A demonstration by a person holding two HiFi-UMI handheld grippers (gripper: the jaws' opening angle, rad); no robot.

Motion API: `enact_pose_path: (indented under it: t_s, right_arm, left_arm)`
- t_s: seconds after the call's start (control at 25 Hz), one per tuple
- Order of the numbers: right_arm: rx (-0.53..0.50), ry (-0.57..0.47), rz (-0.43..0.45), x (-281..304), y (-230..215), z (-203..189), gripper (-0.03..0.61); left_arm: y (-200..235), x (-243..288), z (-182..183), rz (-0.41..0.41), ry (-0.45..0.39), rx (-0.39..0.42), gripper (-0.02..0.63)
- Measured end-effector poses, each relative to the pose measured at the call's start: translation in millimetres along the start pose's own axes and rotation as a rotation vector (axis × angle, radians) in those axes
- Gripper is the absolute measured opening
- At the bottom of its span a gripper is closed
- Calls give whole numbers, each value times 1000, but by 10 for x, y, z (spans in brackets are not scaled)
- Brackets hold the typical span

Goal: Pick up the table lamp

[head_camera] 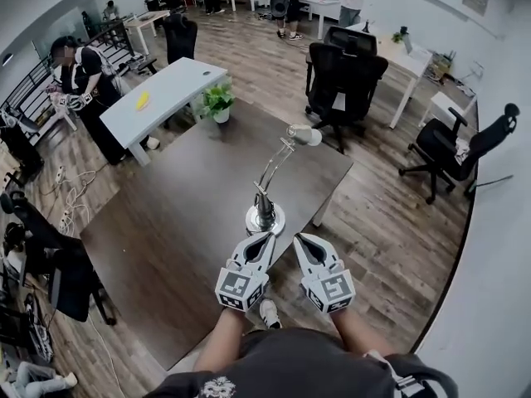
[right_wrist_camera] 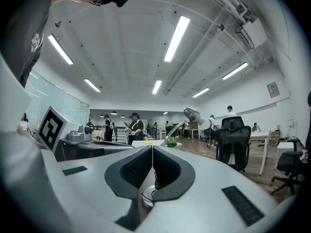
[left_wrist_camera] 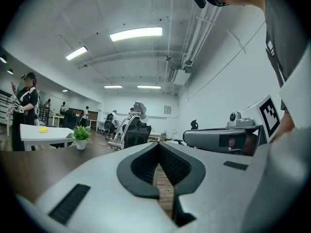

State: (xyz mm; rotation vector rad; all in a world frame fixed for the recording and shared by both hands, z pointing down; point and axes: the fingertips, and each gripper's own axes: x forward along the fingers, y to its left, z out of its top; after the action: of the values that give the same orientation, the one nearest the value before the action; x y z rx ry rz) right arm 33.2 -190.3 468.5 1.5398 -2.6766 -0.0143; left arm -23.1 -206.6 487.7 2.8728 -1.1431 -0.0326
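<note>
Well beyond the table lamp (head_camera: 265, 215) stands a potted plant (head_camera: 218, 103)

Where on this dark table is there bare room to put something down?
The dark table is bare over its whole left half, from the potted plant down to the near edge. A smaller bare patch lies right of the table lamp. Crowded only at the lamp's base, by the left gripper and right gripper.

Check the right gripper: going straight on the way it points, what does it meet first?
Most likely the table lamp's base, which sits directly behind the shut tongs of the right gripper. Depth is unclear, but the head view also shows it close ahead.
</note>
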Motion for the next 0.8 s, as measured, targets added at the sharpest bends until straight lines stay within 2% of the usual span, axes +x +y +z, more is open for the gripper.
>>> enact_pose_path:
  t_s: [0.2,0.52,0.8]
  right_arm:
    - [-83,8,4,355,99,19,28]
    - [-47,30,3,663,116,-14,28]
    - [-10,49,9,801,-61,-122,28]
  left_arm:
    - [336,126,-24,-9,-2,-2,6]
    - [675,191,-104,-4,10,-15,6]
    - [819,359,-242,16,38,-6,6]
